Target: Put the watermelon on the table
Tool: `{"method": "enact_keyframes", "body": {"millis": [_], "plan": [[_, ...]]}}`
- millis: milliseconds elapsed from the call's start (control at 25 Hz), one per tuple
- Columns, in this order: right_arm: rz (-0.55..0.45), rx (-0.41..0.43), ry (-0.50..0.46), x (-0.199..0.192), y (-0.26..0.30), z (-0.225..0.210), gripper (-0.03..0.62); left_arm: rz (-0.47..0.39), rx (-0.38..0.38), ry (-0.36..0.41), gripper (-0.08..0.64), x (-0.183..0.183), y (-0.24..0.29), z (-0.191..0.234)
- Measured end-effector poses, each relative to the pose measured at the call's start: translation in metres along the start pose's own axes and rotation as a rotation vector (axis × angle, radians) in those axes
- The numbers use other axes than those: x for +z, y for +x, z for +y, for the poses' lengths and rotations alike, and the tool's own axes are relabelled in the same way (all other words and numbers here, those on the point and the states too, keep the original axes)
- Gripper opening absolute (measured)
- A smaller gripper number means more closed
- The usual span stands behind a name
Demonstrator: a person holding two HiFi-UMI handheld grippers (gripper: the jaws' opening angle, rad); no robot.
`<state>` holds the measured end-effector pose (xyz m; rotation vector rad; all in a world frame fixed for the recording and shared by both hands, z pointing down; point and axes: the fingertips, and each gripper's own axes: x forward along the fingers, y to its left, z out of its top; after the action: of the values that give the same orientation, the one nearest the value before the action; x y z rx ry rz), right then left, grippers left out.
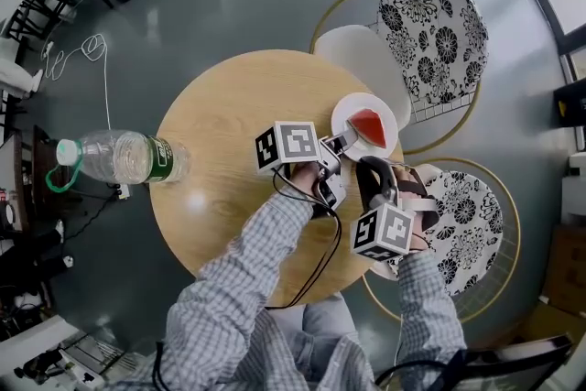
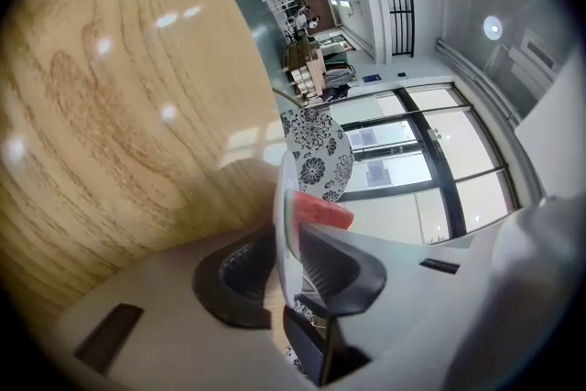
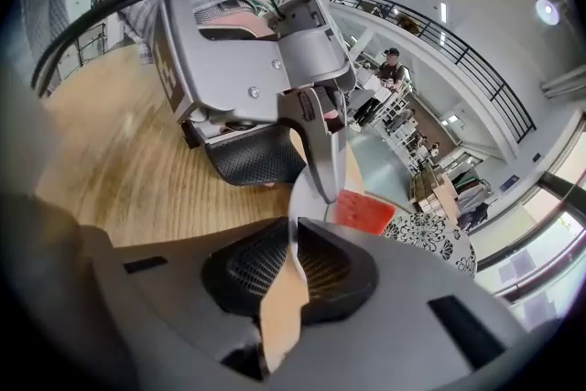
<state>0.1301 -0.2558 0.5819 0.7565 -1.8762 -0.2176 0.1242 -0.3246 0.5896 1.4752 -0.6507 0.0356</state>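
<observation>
The watermelon (image 1: 369,125) is a red wedge lying on a small white plate (image 1: 348,110). In the head view the plate sits right of centre, close to the right-hand edge of the round wooden counter (image 1: 229,124).

My left claw (image 1: 345,140) comes in from the plate's left side. In the left gripper view the thin white rim (image 2: 280,243) runs between its two black pads, which press on it from both sides, and the wedge (image 2: 322,211) shows just past them.

My right claw (image 1: 371,168) comes up from below the plate. In the right gripper view its pads (image 3: 316,275) are closed together on the near rim, and the wedge (image 3: 363,211) lies beyond them on the plate.

I cannot tell whether the plate rests flat or is slightly raised.

The left and upper parts of the counter are bare wood. A water bottle (image 1: 124,157) lies across the far left edge, well apart from the plate. A chair with a floral cushion (image 1: 430,32) stands off the rim at upper right, and another (image 1: 467,215) at lower right, beside my right arm.
</observation>
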Motion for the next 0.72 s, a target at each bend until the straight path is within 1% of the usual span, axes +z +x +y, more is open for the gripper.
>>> {"method": "enact_keyframes", "body": {"millis": [40,80,200,280,360,560,720], "plan": [[0.002,0.001,0.005,0.000,0.000,0.000,0.040,0.004,-0.002,0.016,0.092,0.000,-0.001,-0.003],[0.005,0.002,0.008,0.001,0.001,0.000,0.040,0.008,-0.004,0.029,0.123,0.000,-0.002,-0.005],[0.024,0.009,0.012,-0.001,0.003,0.000,0.040,0.022,-0.002,0.060,0.162,-0.001,-0.009,-0.006],[0.028,0.017,0.019,-0.001,0.004,0.000,0.040,0.027,-0.005,0.083,0.164,0.000,-0.020,-0.003],[0.030,0.027,0.019,-0.001,0.006,0.000,0.040,0.017,-0.014,0.089,0.164,0.002,-0.034,-0.001],[0.046,0.049,0.012,-0.005,0.012,0.005,0.040,-0.035,-0.053,0.049,0.164,0.001,-0.067,0.002],[0.047,0.079,0.064,-0.006,0.016,0.008,0.041,-0.060,-0.069,0.043,0.164,-0.005,-0.087,0.004]]}}
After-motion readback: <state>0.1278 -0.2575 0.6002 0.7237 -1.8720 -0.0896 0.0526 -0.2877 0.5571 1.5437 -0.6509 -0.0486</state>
